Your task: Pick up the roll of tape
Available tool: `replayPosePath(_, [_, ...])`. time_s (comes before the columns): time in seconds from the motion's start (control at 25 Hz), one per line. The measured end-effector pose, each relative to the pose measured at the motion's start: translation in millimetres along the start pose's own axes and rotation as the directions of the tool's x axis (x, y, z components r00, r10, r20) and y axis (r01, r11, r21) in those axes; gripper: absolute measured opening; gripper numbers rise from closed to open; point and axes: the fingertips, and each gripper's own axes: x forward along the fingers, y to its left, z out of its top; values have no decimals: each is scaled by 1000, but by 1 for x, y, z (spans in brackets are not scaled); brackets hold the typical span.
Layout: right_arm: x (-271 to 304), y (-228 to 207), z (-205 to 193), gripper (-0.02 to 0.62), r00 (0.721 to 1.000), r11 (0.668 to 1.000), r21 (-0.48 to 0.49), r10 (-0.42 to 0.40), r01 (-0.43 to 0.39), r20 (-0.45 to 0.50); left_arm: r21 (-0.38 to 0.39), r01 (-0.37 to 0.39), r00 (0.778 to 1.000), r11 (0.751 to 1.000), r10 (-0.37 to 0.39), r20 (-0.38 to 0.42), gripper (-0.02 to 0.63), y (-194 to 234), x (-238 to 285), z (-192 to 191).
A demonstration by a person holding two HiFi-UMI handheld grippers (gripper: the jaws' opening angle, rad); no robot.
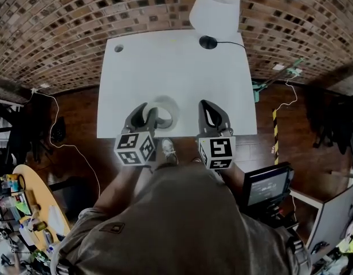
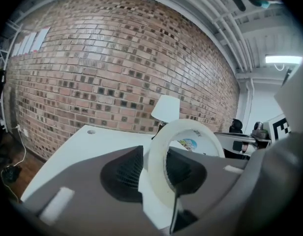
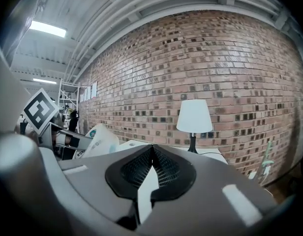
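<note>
- The left claw (image 1: 149, 110) is about half open and clamped on the white roll of tape (image 1: 171, 102). 1 pad sits inside the ring, the other presses its outer face, and the ring's wall is pinched between them.
- In the left gripper view the roll of tape (image 2: 191, 127) stands upright on edge in the left claw (image 2: 156, 173). It rises above the fingertips, and a printed label shows through its hole.
- Whether the roll is clear of the surface below the claw cannot be told.
- The right claw (image 1: 208, 106) is just to the right of the left one and level with it. It does not touch the roll.
- In its own view the right claw (image 3: 151, 156) has its 2 jaws closed, tips meeting, with nothing between them.
- From the right claw the roll (image 3: 95, 136) shows off to its left.
- Each claw carries a black-and-white marker cube behind its jaws, on the person's side: 1 on the left (image 1: 135, 148) and 1 on the right (image 1: 216, 152).
- The white rectangular table (image 1: 165, 62) lies under and ahead of both claws, and the jaws are over its near edge.
- A white-shaded lamp on a black base (image 1: 215, 4) stands at the far edge of the table, ahead of the right claw.
- The red brick wall (image 2: 92, 58) rises beyond the table, facing both claws.
</note>
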Motion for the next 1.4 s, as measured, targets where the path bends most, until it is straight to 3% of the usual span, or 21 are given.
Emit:
replayPosePath(0.44, [-65,2,-5,15,997,998,13,61,-62,41,-3,-69,997,998,69,35,116,-44,-63,-23])
replayPosePath(1.4, [-90,38,2,14,999,1000,0,4,-4,42,11,-3,998,1000,2,57,115,-31,-94,-14])
